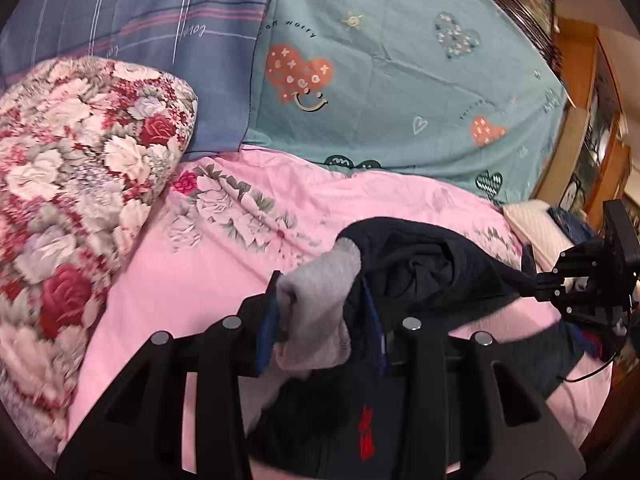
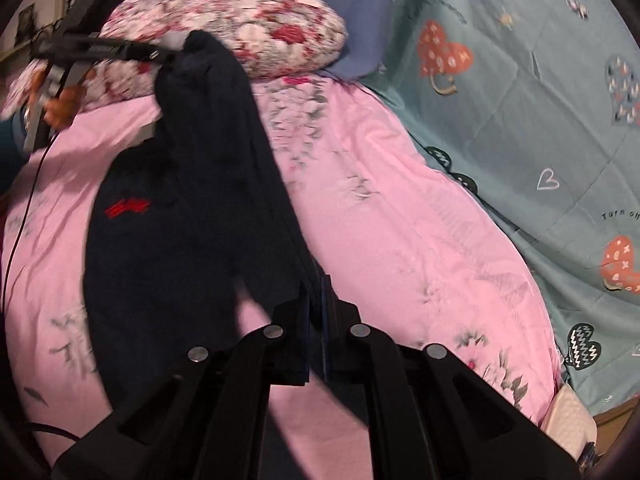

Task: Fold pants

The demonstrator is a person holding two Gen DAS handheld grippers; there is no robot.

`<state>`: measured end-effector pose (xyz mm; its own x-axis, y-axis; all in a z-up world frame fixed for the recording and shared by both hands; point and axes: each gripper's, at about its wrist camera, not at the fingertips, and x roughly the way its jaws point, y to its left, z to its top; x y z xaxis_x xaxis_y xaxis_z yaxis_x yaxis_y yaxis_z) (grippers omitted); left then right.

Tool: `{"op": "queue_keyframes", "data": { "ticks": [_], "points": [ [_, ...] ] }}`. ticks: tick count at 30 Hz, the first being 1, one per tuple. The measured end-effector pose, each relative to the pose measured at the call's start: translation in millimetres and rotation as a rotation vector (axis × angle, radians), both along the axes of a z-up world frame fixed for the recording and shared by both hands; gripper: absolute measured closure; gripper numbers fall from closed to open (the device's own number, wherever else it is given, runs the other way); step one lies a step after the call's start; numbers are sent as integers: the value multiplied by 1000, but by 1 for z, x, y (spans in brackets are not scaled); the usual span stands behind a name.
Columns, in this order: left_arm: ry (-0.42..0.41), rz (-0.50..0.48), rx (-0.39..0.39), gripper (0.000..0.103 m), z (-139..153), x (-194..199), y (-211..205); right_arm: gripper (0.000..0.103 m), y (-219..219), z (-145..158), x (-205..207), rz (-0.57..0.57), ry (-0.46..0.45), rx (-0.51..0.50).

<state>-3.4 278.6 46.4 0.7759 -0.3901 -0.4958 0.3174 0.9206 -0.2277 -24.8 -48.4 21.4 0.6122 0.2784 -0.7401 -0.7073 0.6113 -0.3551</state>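
Dark navy pants (image 1: 420, 264) with a red embroidered logo (image 1: 366, 432) hang stretched between both grippers above a pink bedsheet (image 1: 200, 280). My left gripper (image 1: 320, 296) is shut on a thick bunch of the navy cloth, where its grey lining (image 1: 320, 304) is turned out. In the left wrist view my right gripper (image 1: 534, 280) pinches the far end of the cloth at the right. In the right wrist view the right gripper (image 2: 316, 292) is shut on a thin edge of the pants (image 2: 192, 200). The left gripper (image 2: 172, 56) holds them up at the top left.
A red-and-white floral quilt (image 1: 80, 180) is piled at the left. A teal sheet with hearts (image 1: 400, 80) and a blue striped sheet (image 1: 140, 20) cover the bed behind. A white pillow (image 1: 532, 224) and wooden furniture (image 1: 580, 80) are at the right.
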Motion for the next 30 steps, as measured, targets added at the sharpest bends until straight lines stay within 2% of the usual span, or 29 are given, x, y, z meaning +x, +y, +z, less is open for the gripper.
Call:
{"op": "queue_keyframes", "data": {
  "ticks": [2, 4, 5, 6, 8, 10, 12, 14, 17, 20, 22, 24, 25, 26, 30],
  "points": [
    [27, 2, 28, 57, -16, -24, 5, 99, 13, -22, -36, 37, 8, -9],
    [115, 42, 82, 46, -42, -36, 11, 99, 27, -57, -60, 56, 60, -11],
    [152, 62, 81, 41, -53, -38, 16, 99, 35, -72, -65, 66, 98, -8],
    [213, 77, 56, 41, -69, -41, 26, 99, 40, -91, -68, 64, 143, -11],
    [285, 102, -5, 41, -84, -50, 41, 99, 45, -108, -70, 49, 156, -13],
    [277, 105, -59, 38, -84, -63, 51, 99, 45, -107, -68, 41, 166, 8],
    [240, 82, -126, 23, -72, -74, 53, 99, 40, -100, -65, 27, 185, 49],
    [221, 45, -196, 18, -61, -76, 46, 99, 38, -94, -65, 22, 184, 67],
    [298, 25, -261, 17, -65, -53, 28, 99, 36, -91, -70, 16, 179, 89],
    [419, 53, -304, 18, -90, -27, 19, 99, 38, -91, -70, 18, 179, 89],
    [464, 90, -344, 23, -105, -15, 20, 99, 38, -94, -72, 17, 187, 89],
    [475, 127, -362, 68, -108, -8, 23, 99, 37, -95, -72, 15, 189, 92],
    [477, 143, -364, 75, -107, -6, 24, 99, 37, -95, -73, 13, 190, 95],
    [469, 141, -373, 87, -104, -7, 26, 99, 36, -93, -72, 12, 191, 104],
    [399, 114, -360, 87, -82, -28, 28, 99, 32, -81, -74, 20, 228, 185]
  ]
}}
